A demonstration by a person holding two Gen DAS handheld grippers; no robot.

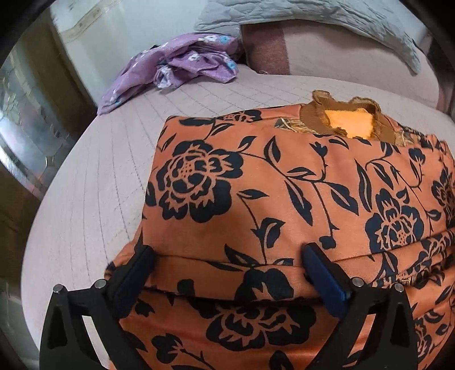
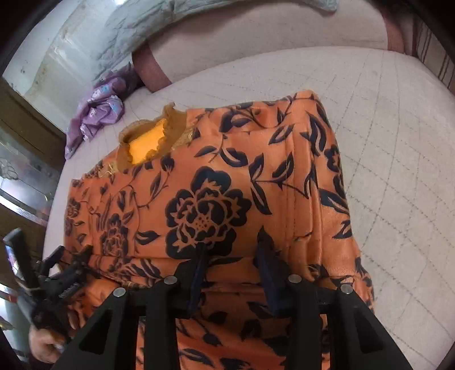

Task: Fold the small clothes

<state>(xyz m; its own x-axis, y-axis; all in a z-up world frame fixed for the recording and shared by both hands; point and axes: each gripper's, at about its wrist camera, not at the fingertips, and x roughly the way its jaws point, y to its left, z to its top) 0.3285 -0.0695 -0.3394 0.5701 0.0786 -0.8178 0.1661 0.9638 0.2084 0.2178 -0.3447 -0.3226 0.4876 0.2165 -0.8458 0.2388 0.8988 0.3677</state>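
A floral top point(image 1: 298, 199) lies on the quilted bed cover point(image 1: 93, 185), its collar point(image 1: 348, 119) at the far end. Both grippers stand at its near folded edge, the left gripper point(image 1: 227, 256) toward the top's left side and the right gripper point(image 2: 231, 252) toward its right. Beyond the top, to the left, a crumpled garment point(image 1: 176, 68) lies near the headboard point(image 1: 327, 54), over which a quilt point(image 1: 312, 17) hangs.

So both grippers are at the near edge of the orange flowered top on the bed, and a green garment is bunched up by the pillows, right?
Not quite. The bunched garment by the pillows is purple with small flowers, not green; the left wrist view shows it plainly. The rest holds: the left gripper and right gripper are both at the near edge of the orange flowered top on the bed.
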